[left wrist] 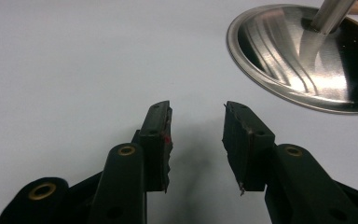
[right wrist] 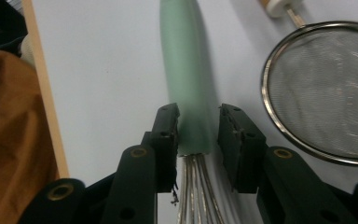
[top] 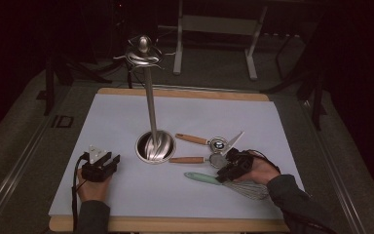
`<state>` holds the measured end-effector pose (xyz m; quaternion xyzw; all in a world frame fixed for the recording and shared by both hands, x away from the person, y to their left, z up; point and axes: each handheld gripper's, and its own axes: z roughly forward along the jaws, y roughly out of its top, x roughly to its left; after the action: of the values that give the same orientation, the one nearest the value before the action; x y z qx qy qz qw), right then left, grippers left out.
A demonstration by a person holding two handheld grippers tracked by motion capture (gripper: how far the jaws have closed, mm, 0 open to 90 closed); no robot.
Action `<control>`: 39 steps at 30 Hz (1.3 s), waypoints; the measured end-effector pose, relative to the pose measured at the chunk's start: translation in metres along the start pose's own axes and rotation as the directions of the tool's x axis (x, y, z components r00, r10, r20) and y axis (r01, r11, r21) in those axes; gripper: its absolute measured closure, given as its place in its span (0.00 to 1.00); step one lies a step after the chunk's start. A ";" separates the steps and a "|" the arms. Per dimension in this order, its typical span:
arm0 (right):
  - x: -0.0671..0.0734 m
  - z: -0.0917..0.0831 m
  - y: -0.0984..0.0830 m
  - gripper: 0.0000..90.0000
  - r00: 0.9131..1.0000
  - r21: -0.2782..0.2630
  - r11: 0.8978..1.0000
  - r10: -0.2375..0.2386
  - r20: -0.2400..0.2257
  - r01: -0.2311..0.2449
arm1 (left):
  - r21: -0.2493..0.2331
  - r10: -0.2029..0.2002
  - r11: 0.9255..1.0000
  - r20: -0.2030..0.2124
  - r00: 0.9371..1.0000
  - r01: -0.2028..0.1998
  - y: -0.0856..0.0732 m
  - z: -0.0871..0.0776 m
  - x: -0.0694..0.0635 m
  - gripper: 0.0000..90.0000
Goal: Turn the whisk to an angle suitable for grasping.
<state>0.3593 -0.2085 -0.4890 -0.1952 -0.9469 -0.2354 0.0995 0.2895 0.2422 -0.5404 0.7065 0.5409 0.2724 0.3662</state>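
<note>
Dark room, pale sheet over a wood-edged surface [top: 185,224] — two hand-held tools at its near side.

Right tool [right wrist: 196,128]: black jaws straddle the pale green handle of a wire whisk [right wrist: 186,84] right where the handle meets the steel wires. Left jaw looks to touch the handle; a slim gap shows at the right jaw, so the jaws are not yet pinching it. Whisk lies flat on the sheet. In the high view the right tool [top: 230,168] sits over the whisk [top: 202,177], green handle pointing left, wire loops under the person's right hand.

Just beside the whisk head end — a round fine-mesh metal strainer [right wrist: 326,88] with a wooden handle, lying flat, apart from the jaws. Beyond it in the high view, a second wooden-handled metal utensil [top: 209,142], its head blurred.

Left tool [left wrist: 196,140]: jaws spread wide, nothing between them, only bare sheet below. In the high view it [top: 100,165] rests near the left edge, well apart from the whisk.

Between the two tools, farther back: a round polished steel base with a tall steel pole [top: 155,146], hooked rack at the top.
</note>
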 end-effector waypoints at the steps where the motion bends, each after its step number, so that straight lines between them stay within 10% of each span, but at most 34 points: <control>1: 0.000 0.001 0.000 0.76 1.000 0.009 1.000 0.004 -0.012 -0.004 | 0.000 0.000 1.000 0.000 1.000 0.000 0.000 0.000 0.000 0.69; 22: -0.004 0.021 0.010 0.76 0.998 0.147 0.989 0.027 -0.051 -0.020 | -0.001 0.001 1.000 -0.002 1.000 -0.001 0.000 0.000 0.000 0.68; 39: 0.005 0.004 0.008 0.77 0.999 0.046 0.999 -0.025 -0.036 0.027 | -0.002 0.001 1.000 -0.004 1.000 -0.001 0.000 0.000 0.000 0.69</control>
<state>0.3581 -0.1986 -0.4878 -0.1763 -0.9526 -0.2181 0.1180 0.2891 0.2418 -0.5403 0.7058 0.5411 0.2742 0.3659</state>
